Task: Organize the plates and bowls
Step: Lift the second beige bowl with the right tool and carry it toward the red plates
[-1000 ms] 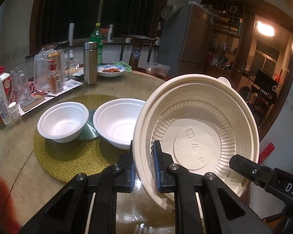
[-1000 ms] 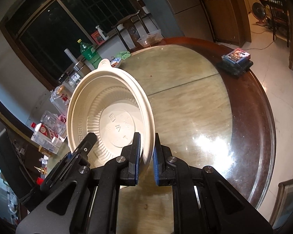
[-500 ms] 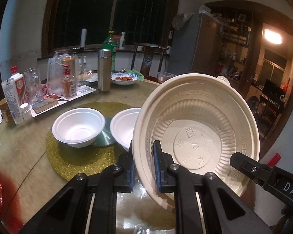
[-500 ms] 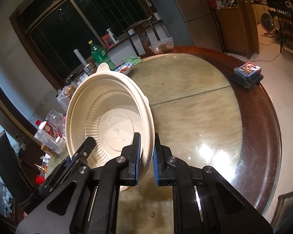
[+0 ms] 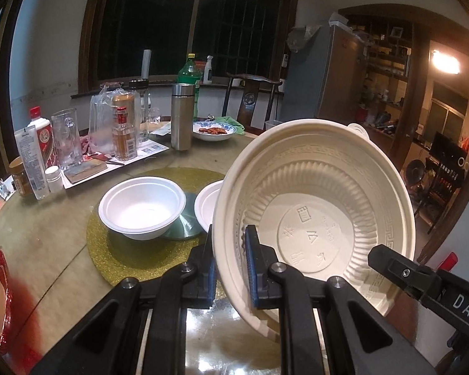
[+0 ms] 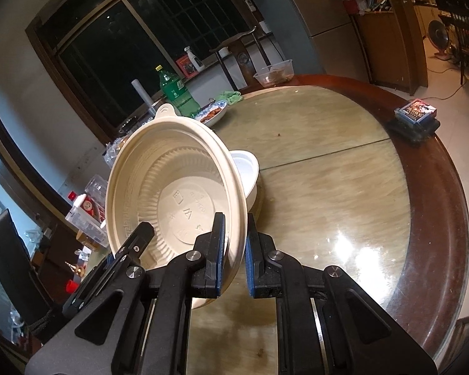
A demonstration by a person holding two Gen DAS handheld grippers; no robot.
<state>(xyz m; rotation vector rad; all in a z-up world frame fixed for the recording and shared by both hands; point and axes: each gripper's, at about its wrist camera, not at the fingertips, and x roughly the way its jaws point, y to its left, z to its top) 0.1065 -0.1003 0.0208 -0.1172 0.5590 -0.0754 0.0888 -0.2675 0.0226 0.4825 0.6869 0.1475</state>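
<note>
— over the near edge of the tabletop, both grippers have the big cream bowl up in the air, tipped on its side.
— who's got what?
— the left gripper is clenched on the rim at one side, the right gripper clenched on the rim opposite, one of the fingers inside the bowl's wall.
— and where would it go?
— i'd guess toward the two white bowls on the gold mat. they sit ahead and to the left of the held bowl, so the left hand is nearer them.
— room to set it down?
— the glass top is bare and shiny on the right; bottles and a steel flask crowd the far left, under a dark window.
</note>
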